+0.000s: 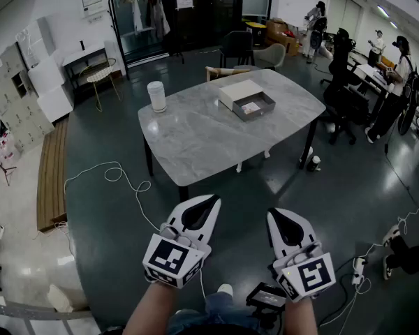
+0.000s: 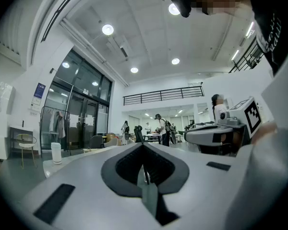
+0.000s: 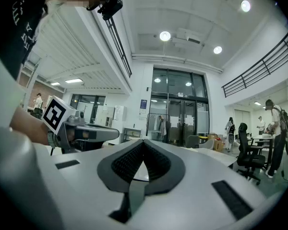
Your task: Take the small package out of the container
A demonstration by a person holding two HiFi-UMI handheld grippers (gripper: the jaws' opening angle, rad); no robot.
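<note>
- Two grippers, left gripper (image 1: pixel 211 202) and right gripper (image 1: pixel 273 217), both of white plastic with dark ribbed pads (image 3: pixel 129 163); each has its jaws pressed together on nothing
- One table (image 1: pixel 195 142), a grey-veined marble top with rounded corners, well ahead of both grippers
- One container (image 1: pixel 266 109), a shallow grey rectangular tray on the table, well ahead of the right gripper and slightly to its left
- One small package (image 1: pixel 251 107), flat and pale, lies inside the container; its print is too small to read
- One flat white box (image 1: pixel 239 90) sits against the container's far side
- One white cylinder (image 1: pixel 156 96) stands upright on the table, ahead and left of the left gripper
</note>
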